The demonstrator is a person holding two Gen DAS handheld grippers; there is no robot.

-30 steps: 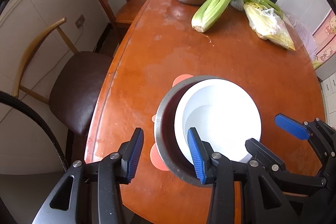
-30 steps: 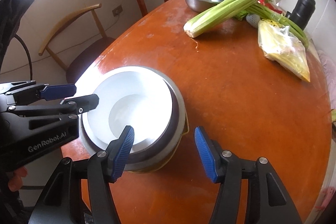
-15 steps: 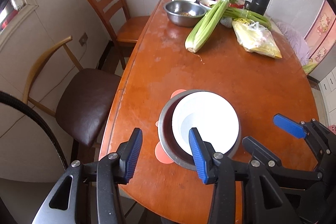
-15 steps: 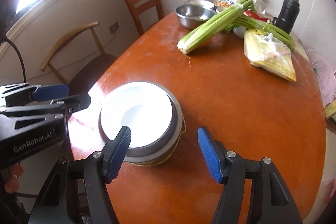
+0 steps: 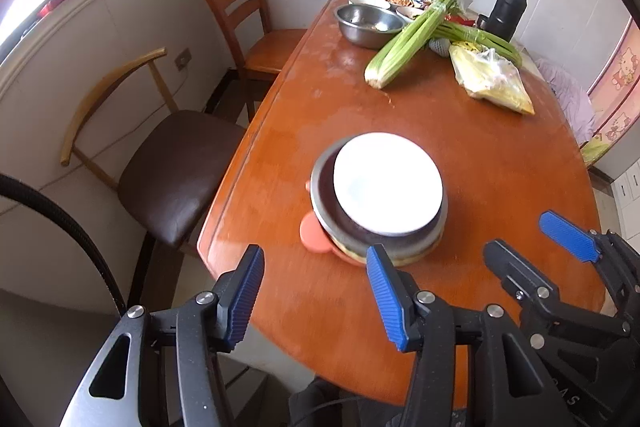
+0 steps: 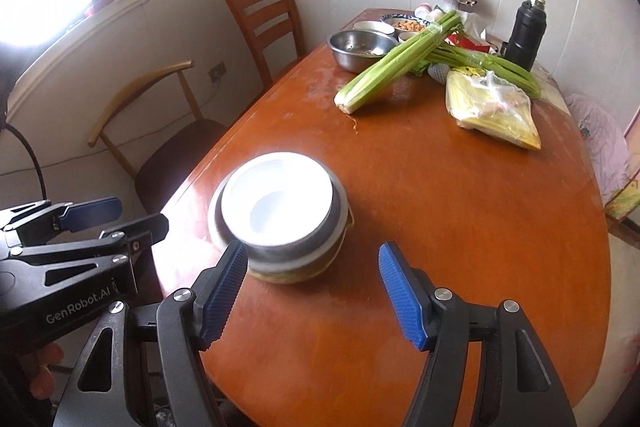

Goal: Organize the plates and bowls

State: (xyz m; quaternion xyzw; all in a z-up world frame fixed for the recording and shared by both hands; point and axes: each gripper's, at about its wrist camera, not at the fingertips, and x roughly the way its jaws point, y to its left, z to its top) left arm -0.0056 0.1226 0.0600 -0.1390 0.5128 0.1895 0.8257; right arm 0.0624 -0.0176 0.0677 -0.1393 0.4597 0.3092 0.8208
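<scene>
Now | both jaws opening, empty: left gripper (image 5: 316, 293), right gripper (image 6: 310, 291) | stack (image 6: 280, 219) standing nested | keeping clear of rim

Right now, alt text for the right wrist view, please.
A white bowl sits nested in a steel bowl atop a short stack near the near edge of a wooden table. The empty right gripper is opening in front of it; celery lies farther back.
</scene>
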